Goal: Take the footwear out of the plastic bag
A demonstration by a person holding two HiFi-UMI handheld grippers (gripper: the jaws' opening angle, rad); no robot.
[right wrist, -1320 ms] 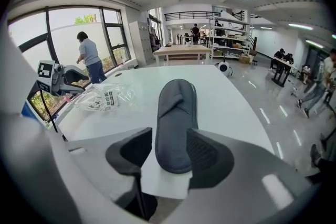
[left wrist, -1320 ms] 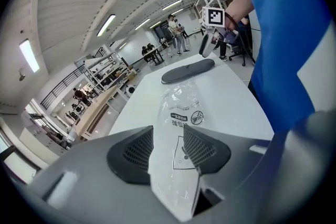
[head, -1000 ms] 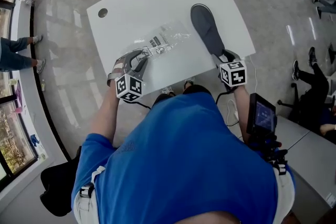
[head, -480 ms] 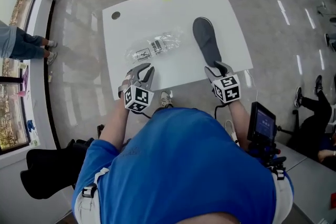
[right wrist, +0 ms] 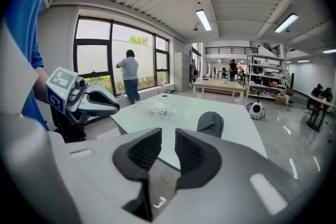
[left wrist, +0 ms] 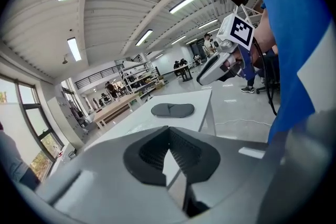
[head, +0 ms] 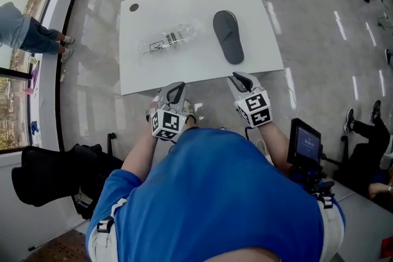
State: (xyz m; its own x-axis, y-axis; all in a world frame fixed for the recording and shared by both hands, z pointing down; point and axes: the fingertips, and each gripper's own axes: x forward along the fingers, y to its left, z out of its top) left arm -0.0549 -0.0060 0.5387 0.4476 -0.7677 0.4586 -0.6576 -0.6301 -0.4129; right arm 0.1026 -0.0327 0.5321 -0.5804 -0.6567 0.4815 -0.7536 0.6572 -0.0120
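A dark grey slipper (head: pixel 228 37) lies sole up on the white table (head: pixel 196 67), out of the clear plastic bag (head: pixel 167 41), which lies flat to its left. Both grippers hang off the table's near edge, in front of the person's body. My left gripper (head: pixel 175 92) is shut, its pads (left wrist: pixel 176 147) meeting with nothing between them. My right gripper (head: pixel 239 78) has its jaws closing with a narrow gap and nothing between them (right wrist: pixel 168 152). The right gripper view shows the slipper (right wrist: pixel 210 124) and the bag (right wrist: pixel 165 109) out on the table ahead.
A round cable hole (head: pixel 134 7) sits at the table's far left corner. A person (head: pixel 31 34) stands by the windows at the left. A black bag (head: pixel 49 175) lies on the floor at the near left. A small screen (head: pixel 305 143) stands at the right.
Both grippers have drawn back off the table toward the person, leaving the bag and the slipper lying there. The left jaws have shut and the right jaws have narrowed.
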